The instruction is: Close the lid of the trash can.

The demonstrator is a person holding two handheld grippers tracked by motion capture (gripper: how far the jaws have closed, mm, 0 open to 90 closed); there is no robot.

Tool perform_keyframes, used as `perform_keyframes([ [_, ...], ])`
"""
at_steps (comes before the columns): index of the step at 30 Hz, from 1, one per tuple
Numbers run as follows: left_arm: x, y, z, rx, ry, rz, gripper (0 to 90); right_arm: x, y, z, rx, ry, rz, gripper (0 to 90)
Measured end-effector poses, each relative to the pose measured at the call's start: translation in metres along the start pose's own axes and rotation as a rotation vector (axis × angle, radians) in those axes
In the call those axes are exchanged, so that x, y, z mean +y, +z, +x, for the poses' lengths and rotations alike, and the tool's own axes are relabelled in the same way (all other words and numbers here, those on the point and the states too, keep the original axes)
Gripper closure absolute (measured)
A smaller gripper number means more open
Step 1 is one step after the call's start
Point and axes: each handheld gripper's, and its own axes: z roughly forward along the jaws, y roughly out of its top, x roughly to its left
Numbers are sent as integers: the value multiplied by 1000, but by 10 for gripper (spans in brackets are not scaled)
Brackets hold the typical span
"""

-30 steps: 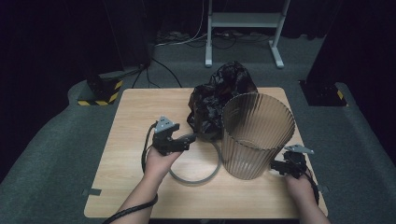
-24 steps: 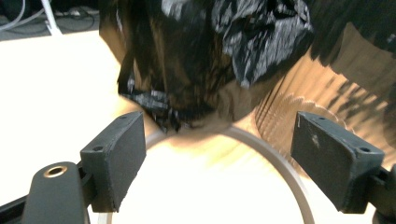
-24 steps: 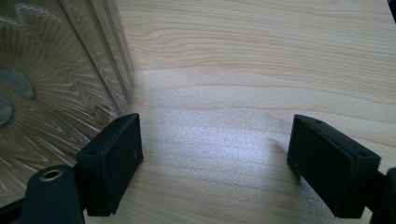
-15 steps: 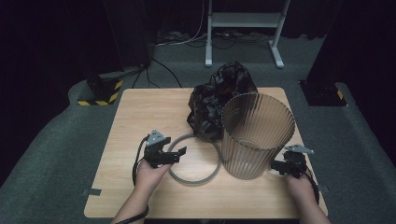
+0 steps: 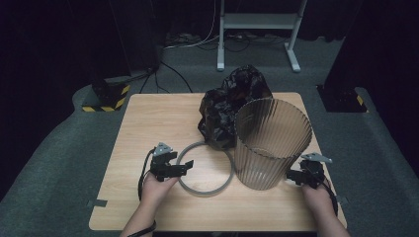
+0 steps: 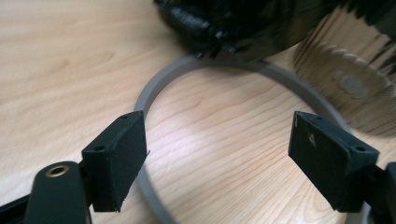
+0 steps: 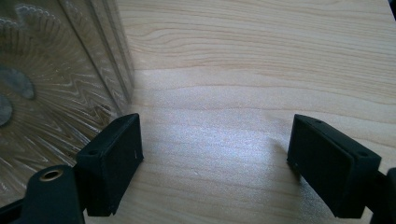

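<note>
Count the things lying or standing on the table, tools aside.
3. A grey ring lies flat at front centre; a crumpled black bag sits behind it, over the ring's far edge; a ribbed clear bin stands upright to the right. The bag may hide something.

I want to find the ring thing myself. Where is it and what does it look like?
Look at the wooden table. Left of the tall ribbed see-through bin, in front of the crumpled black bag, lies the grey ring. It is the one flat, thin hoop there.
</note>
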Motion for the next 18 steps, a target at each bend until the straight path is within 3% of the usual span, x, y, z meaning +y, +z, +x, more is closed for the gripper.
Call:
perform_keyframes([
  [4, -1, 2, 4, 8, -35, 32, 232, 0, 0, 0, 1, 2, 1, 178],
  [6, -1, 3, 4, 38, -35, 62, 262, 0, 0, 0, 1, 4, 1, 177],
  [12, 3, 5, 4, 64, -71, 118, 428, 0, 0, 0, 0, 2, 0, 177],
  [16, 2, 8, 0, 135, -40, 193, 575, 0, 0, 0, 2, 6, 1, 177],
  [18, 0, 11, 1, 166, -59, 228, 625, 0, 0, 0, 2, 5, 1, 178],
])
